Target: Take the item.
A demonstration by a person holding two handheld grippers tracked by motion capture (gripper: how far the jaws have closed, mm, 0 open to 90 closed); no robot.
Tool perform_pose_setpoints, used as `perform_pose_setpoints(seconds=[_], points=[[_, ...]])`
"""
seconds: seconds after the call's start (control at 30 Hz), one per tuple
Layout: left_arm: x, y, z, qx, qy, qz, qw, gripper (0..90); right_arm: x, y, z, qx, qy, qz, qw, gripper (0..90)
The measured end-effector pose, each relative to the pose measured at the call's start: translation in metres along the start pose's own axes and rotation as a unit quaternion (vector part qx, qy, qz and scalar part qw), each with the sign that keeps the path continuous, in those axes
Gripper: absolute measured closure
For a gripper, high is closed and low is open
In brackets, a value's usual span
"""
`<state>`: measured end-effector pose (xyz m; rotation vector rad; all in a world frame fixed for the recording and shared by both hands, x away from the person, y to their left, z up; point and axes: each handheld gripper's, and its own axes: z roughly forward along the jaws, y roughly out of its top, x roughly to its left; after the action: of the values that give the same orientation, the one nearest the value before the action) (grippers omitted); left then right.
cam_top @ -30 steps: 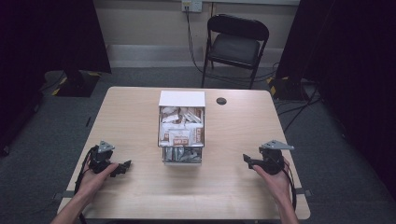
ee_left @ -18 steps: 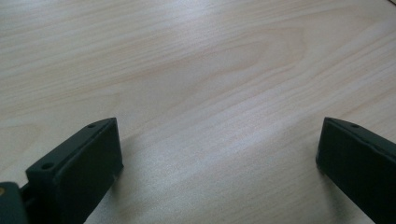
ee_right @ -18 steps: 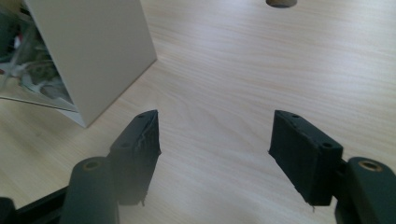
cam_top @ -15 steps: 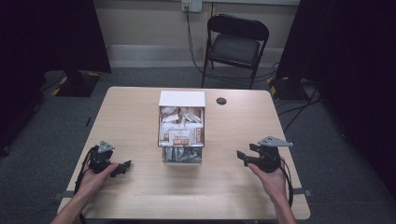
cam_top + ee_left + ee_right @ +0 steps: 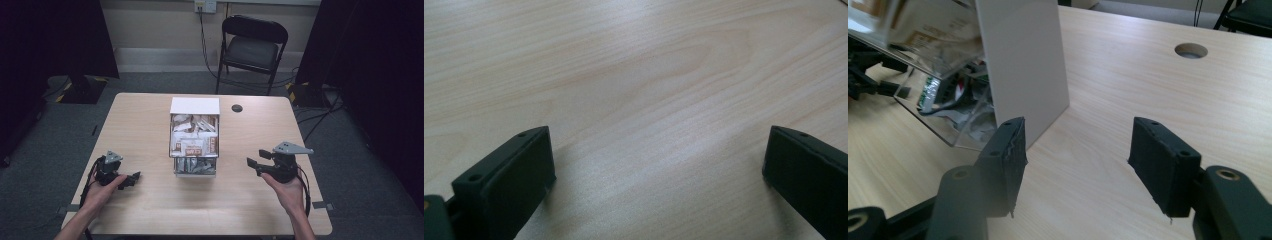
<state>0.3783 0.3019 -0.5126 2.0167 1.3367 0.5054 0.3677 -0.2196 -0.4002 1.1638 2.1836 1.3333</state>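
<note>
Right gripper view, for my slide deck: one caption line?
Open right claw above the wooden table, empty, facing the packet-filled clear box.

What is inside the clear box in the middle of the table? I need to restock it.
The clear box holds packets, white and brown ones on top, darker ones visible through the front wall. The layers beneath and the back, behind the white panel, are covered.
</note>
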Motion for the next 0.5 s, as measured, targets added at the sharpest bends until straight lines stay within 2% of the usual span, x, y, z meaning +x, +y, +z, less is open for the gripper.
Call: perform_pose_setpoints(seconds=[0.2,0.5], points=[[0.000,0.001,0.000,0.002,0.003,0.001,1.0000,0.0,0.008,0.010,-0.006,-0.016,0.015,-0.002,0.9998,41.6],[0.000,0.001,0.000,0.002,0.004,0.001,1.0000,0.0,0.021,0.028,-0.011,-0.030,0.034,-0.019,0.9988,42.5]])
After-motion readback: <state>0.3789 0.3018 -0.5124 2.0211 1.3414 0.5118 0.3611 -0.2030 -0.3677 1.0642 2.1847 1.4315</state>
